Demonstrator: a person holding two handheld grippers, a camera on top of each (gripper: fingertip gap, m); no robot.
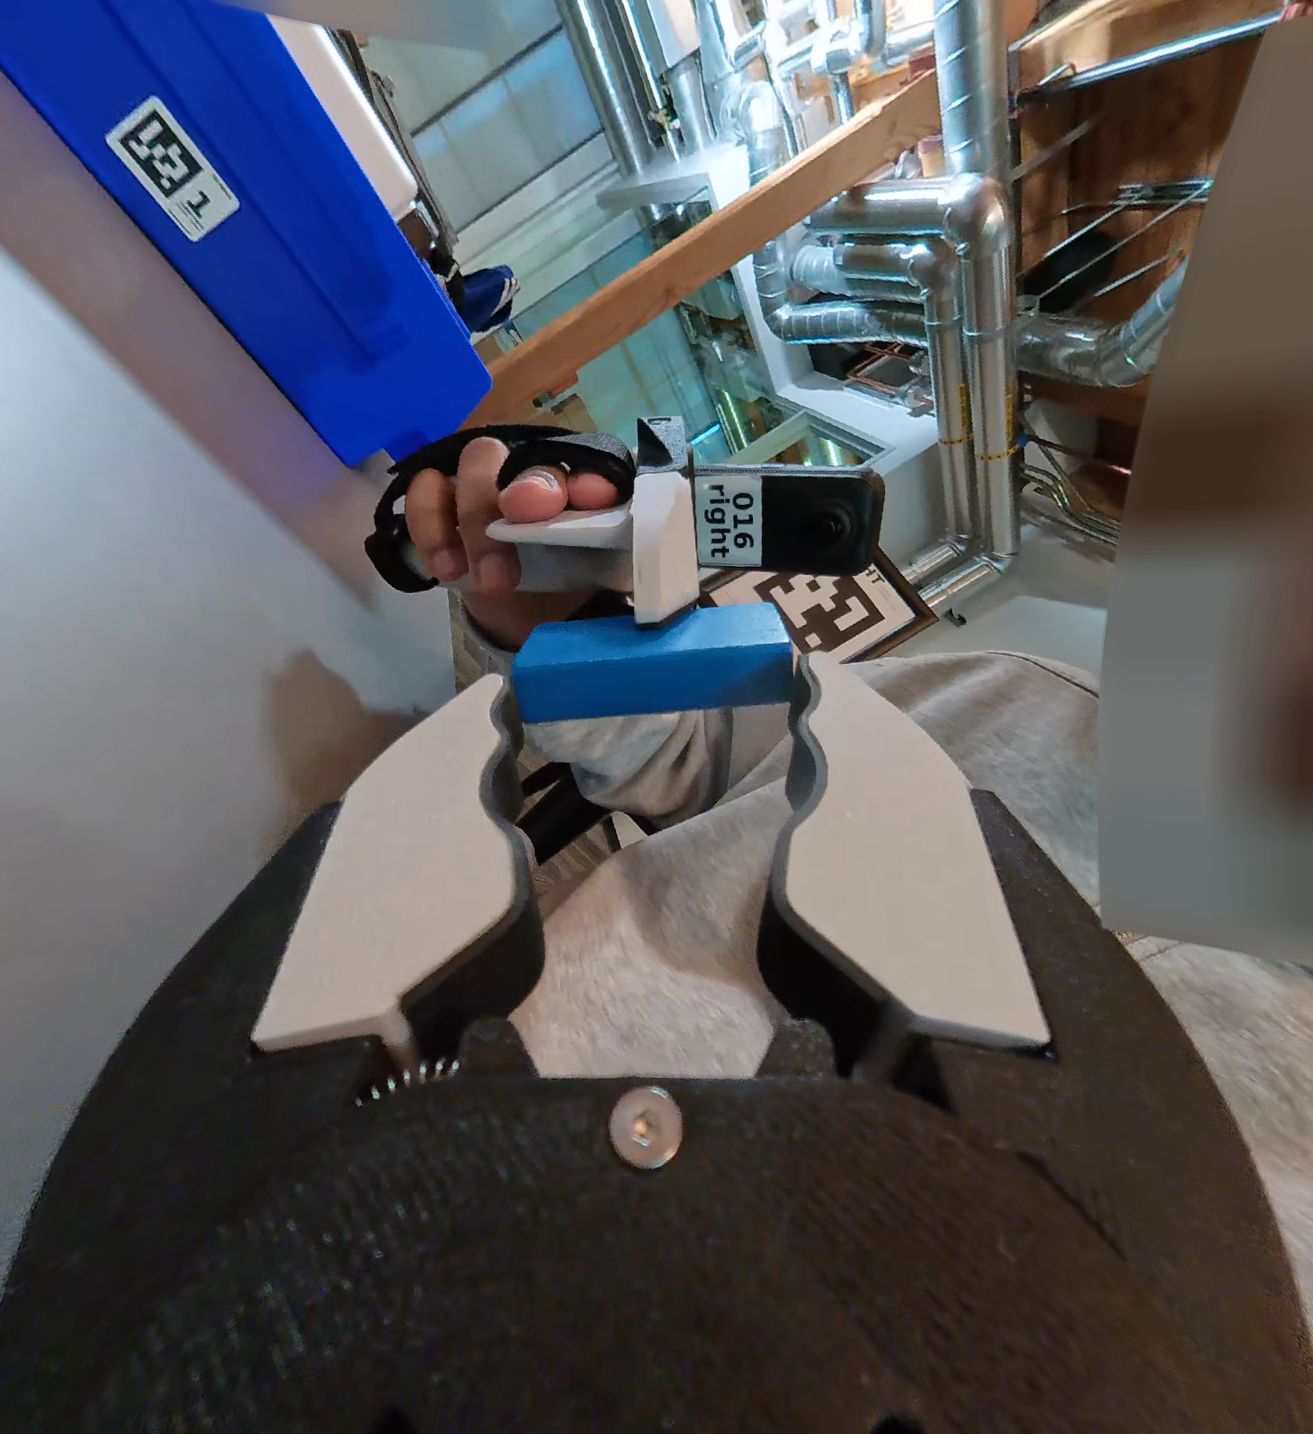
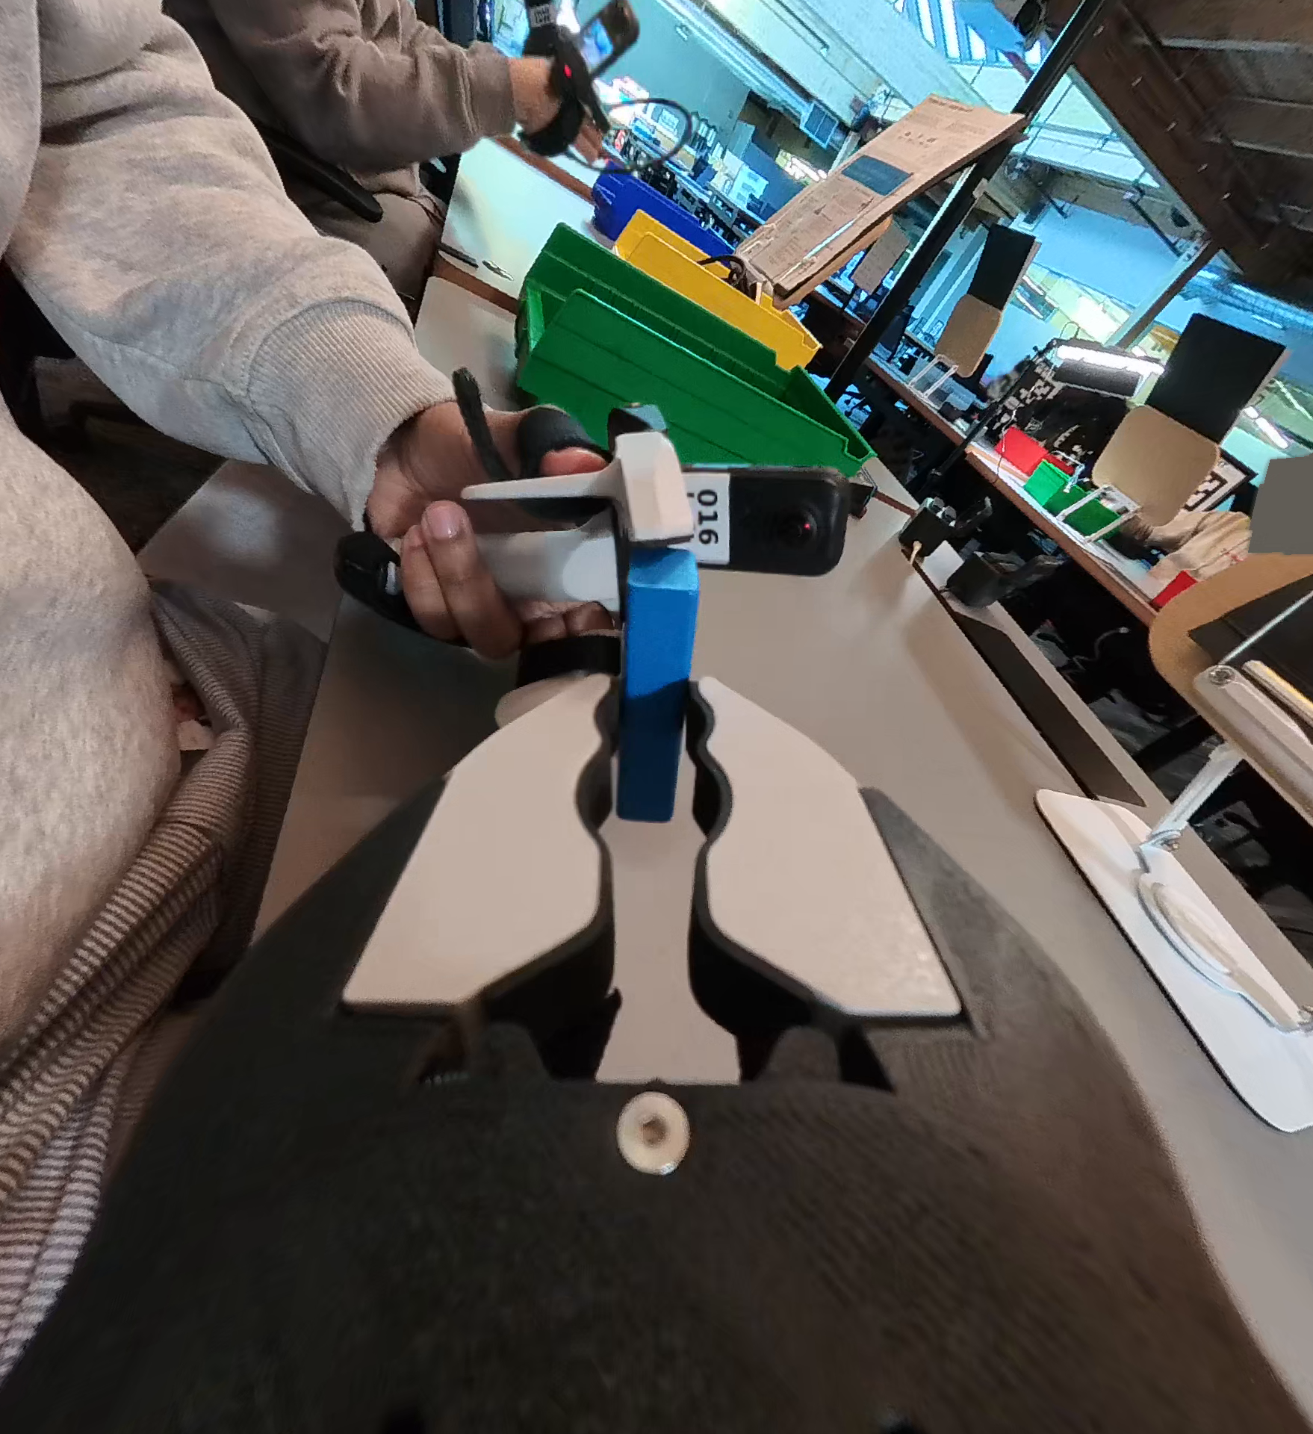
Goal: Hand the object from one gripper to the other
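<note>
Item: blue block point(image 2: 657, 698), held w/ long axis running fwd along right claw point(image 2: 649, 745), which is clenched on its near end; far end meets left claw point(image 1: 649, 698), fingers spread, ungripped, block crosswise at tips.

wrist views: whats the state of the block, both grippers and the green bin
block: held in the air, off the table, clamped near its middle
right gripper: shut on the block
left gripper: open, fingers spread wide, one by each end of the block; contact unclear
green bin: standing on the table, contents not visible
</note>
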